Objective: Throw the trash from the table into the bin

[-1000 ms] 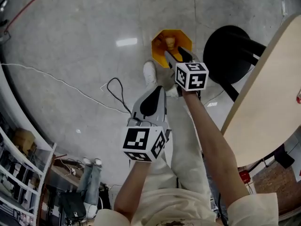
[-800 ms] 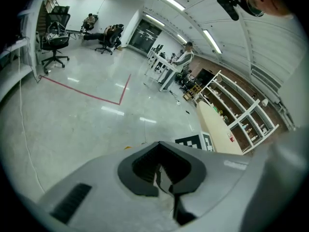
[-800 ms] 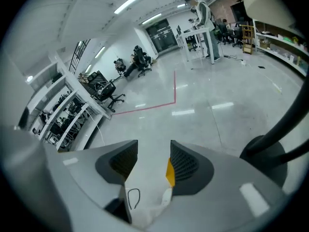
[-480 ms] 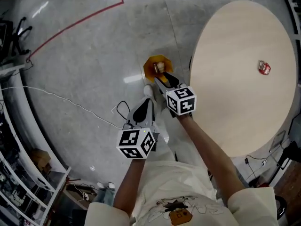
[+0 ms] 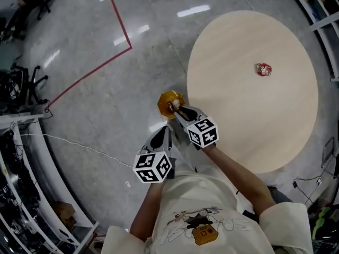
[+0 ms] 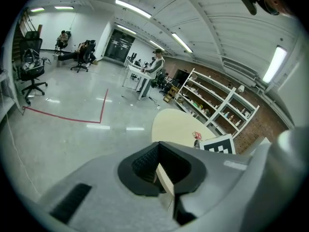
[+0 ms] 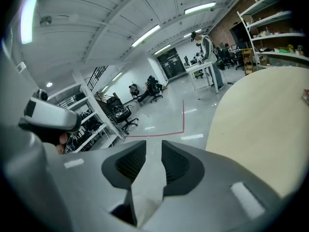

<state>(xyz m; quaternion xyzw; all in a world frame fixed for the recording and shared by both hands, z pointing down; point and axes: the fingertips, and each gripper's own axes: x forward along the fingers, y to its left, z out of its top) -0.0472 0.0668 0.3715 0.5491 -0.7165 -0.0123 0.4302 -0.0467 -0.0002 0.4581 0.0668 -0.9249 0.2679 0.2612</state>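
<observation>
A small red piece of trash (image 5: 263, 69) lies on the round pale wooden table (image 5: 249, 115), toward its far side; it also shows in the left gripper view (image 6: 196, 136). On the floor by the table's near-left edge stands the yellow bin (image 5: 165, 100), with something tan inside. My right gripper (image 5: 178, 110) hangs above the bin; its jaws (image 7: 153, 149) are closing, with a gap and nothing between them. My left gripper (image 5: 163, 136) sits lower left of it, its jaws (image 6: 158, 161) shut to a thin slit.
A red tape line (image 5: 119, 25) runs across the glossy grey floor. Racks and cables (image 5: 21, 142) line the left side. Shelving (image 6: 217, 103) stands beyond the table, and office chairs (image 6: 31, 74) and people stand far off.
Both grippers have risen well above the bin, which now looks smaller. The view has swung up, so the whole tabletop and the red trash have come into sight.
</observation>
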